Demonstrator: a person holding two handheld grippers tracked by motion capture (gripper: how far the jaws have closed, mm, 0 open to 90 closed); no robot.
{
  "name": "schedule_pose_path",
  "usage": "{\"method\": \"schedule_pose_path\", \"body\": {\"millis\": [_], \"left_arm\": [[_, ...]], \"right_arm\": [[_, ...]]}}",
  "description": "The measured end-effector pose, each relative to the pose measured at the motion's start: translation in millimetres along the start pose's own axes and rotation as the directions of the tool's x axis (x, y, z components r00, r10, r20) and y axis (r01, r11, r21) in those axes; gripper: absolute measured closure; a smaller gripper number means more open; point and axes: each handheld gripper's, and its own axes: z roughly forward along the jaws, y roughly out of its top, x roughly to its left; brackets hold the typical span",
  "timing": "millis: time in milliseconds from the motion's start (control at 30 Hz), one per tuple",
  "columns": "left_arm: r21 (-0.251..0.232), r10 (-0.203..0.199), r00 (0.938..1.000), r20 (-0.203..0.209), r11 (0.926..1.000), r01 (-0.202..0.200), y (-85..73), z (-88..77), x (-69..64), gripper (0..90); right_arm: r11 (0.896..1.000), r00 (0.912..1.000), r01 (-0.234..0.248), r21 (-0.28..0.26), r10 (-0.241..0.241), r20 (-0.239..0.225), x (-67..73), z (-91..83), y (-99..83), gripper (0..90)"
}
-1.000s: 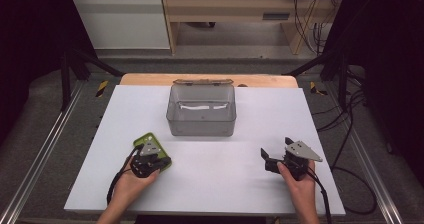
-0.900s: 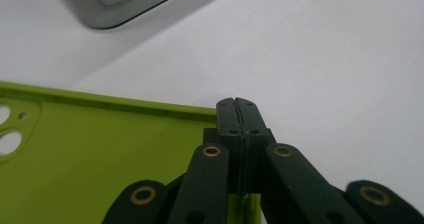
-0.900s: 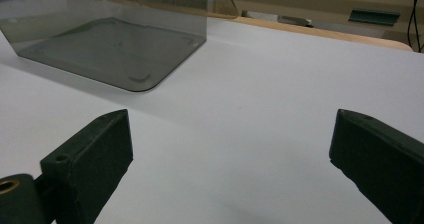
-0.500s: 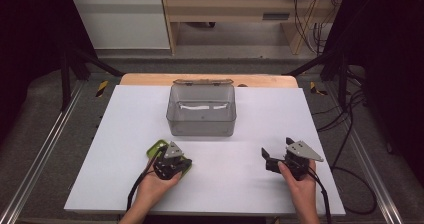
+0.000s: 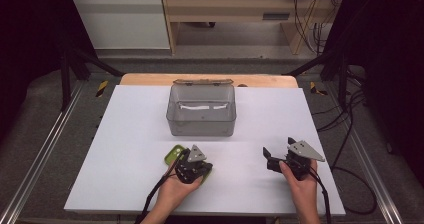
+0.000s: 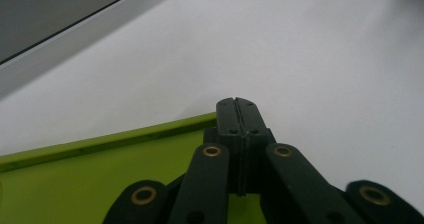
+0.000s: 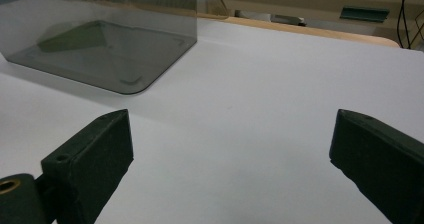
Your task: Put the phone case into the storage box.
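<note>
- One white table (image 5: 125, 134) carried the whole setup. The work in hand was judged to be at an early stage, with nothing yet delivered.
- One clear grey bin (image 5: 201, 116) stood upright at the rear centre of the table, open at the top. It appeared empty apart from a pale strip seen through its wall. It was judged the likely destination, so the transfer and placement were still to be done.
- One green tray (image 5: 173, 156) was located near the front edge of the table, in front of the bin and slightly to its left, well apart from it.
  - It lay flat or nearly flat, raised rim upward. Whether it rested on the table or was lifted clear of it could not be determined.
  - Its long axis appeared to run roughly across the table, slanting a little toward the person at its right end. The gripper above covered much of it, so this reading was tentative.
- The left gripper (image 6: 239, 109) was positioned over the green tray with its jaws pressed together. They appeared to pinch the tray's rim, so the pick-up step was judged complete.
- The right gripper (image 7: 230, 149) was held low over bare table at the front right, jaws spread wide with nothing between them. It pointed toward the bin's near corner and had no part in the grip.
</note>
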Motion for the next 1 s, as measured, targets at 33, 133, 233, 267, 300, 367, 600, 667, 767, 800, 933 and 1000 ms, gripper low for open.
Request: {"method": "schedule_pose_path", "body": {"millis": [33, 133, 233, 267, 300, 367, 600, 667, 767, 800, 933, 1000], "left_arm": [[0.004, 0.014, 0.9999, 0.010, 0.9999, -0.014, 3.1, 3.8, -5.9, 90.0], [0.003, 0.022, 0.9995, 0.023, 0.9997, -0.022, 7.1, 9.3, -14.0, 90.0], [-0.001, 0.027, 0.9991, 0.033, 0.9996, -0.027, 9.4, 13.5, -20.4, 90.0], [-0.006, 0.028, 0.9990, 0.035, 0.9996, -0.028, 9.6, 14.6, -22.5, 90.0], [-0.006, 0.029, 0.9989, 0.036, 0.9996, -0.029, 9.6, 14.7, -22.9, 90.0], [-0.004, 0.034, 0.9987, 0.039, 0.9994, -0.034, 9.6, 14.5, -23.5, 90.0], [-0.131, 0.018, 0.9992, -0.037, 0.9911, -0.022, -0.5, -14.4, -10.3, 90.0], [-0.148, 0.012, 0.9985, -0.054, 0.9887, -0.020, -4.2, -21.2, -5.5, 90.0], [-0.221, -0.052, 0.9904, -0.129, 0.9749, 0.022, -24.4, -52.8, 19.3, 90.0], [-0.221, -0.052, 0.9904, -0.129, 0.9749, 0.022, -24.4, -52.8, 19.3, 90.0], [-0.286, -0.109, 0.9666, -0.232, 0.9574, 0.040, -49.5, -90.2, 47.2, 90.0], [-0.306, -0.128, 0.9509, -0.282, 0.9514, 0.038, -60.1, -105.4, 59.1, 90.0]], "right_arm": [[1.000, 1.0000, 0.000, -0.001, 0.000, 0.003, -0.3, -0.2, 0.1, 4.2], [1.000, 1.0000, -0.001, -0.001, 0.001, 0.003, -0.5, -0.3, 0.2, 4.2], [1.000, 1.0000, 0.001, 0.000, -0.001, 0.002, -0.3, -0.4, 0.2, 4.2], [1.000, 1.0000, 0.003, -0.002, -0.003, 0.001, -0.2, -0.4, 0.2, 4.2], [1.000, 1.0000, 0.004, -0.002, -0.004, 0.000, -0.1, -0.5, 0.2, 4.1], [1.000, 1.0000, 0.006, -0.001, -0.006, 0.000, -0.1, -0.5, 0.2, 4.1], [1.000, 0.9999, 0.017, -0.007, -0.017, 0.000, -0.1, -2.6, 0.8, 3.9], [1.000, 0.9999, 0.015, -0.008, -0.015, -0.002, 0.2, -3.0, 1.0, 3.9], [1.000, 0.9999, 0.010, -0.018, -0.010, -0.014, 1.4, -4.9, 2.2, 3.9], [1.000, 0.9999, 0.010, -0.018, -0.010, -0.014, 1.4, -4.9, 2.2, 3.9], [1.000, 0.9996, 0.007, -0.023, -0.008, -0.026, 4.4, -8.3, 7.0, 3.9], [0.999, 0.9993, 0.022, -0.030, -0.023, -0.030, 7.9, -10.1, 11.0, 3.9]]}}
